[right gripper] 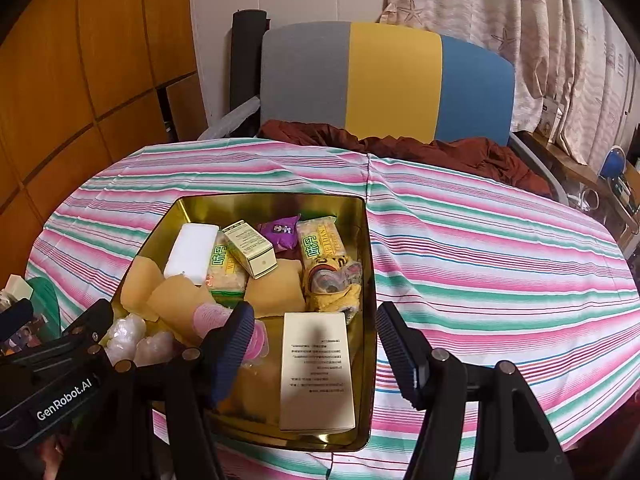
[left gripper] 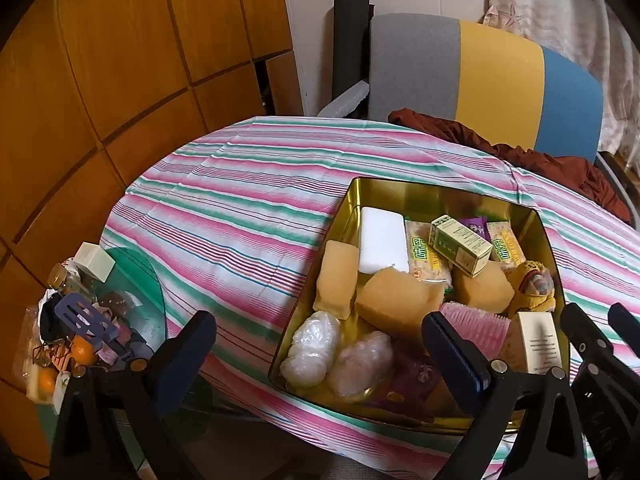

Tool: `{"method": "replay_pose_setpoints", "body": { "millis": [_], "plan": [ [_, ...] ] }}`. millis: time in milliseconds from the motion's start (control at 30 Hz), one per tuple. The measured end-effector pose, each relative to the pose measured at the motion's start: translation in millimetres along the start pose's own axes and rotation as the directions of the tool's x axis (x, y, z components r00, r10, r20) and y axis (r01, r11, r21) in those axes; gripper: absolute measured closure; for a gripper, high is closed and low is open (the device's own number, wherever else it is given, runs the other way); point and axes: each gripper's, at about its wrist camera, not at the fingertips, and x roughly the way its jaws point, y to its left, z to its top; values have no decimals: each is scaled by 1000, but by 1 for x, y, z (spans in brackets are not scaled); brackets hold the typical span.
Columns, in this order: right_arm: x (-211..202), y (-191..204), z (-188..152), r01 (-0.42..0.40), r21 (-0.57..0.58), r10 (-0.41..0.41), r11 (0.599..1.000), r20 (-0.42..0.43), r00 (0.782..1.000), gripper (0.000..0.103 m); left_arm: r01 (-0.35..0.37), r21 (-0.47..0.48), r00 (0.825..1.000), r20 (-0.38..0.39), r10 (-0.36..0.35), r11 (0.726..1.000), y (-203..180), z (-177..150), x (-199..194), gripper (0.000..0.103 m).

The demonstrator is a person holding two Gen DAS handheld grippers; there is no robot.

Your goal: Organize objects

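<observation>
The gold tin (right gripper: 370, 264) sits on the striped desk (right gripper: 500, 248). In its near right corner lies a cream box (right gripper: 318, 372), long axis running front to back. Two green-lettered snack packs and two white plastic bundles lie inside. Both grippers' jaws stand wide, empty.

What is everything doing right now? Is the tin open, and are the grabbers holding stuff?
Tin: open, no lid on, full of things.
Tall box: lying flat in the tin.
Small box: closed, resting tilted on the packets.
Left gripper: open, empty.
Right gripper: open, empty, above the tall box.
</observation>
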Motion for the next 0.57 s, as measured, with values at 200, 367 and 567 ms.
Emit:
{"method": "replay_pose_setpoints", "body": {
  "millis": [200,367,567],
  "plan": [
    [0,3,-1,-1,-11,1,1000,2,1000,38,-12,7,1000,-8,12,1000,1,-2,3,0],
    [1,3,-2,-3,-13,3,1000,-2,1000,38,-6,2,1000,-13,6,1000,1,-3,4,0],
    [2,1,-2,-8,-6,8,1000,-7,1000,38,-7,7,1000,-23,7,1000,0,-4,7,0]
  ]
}}
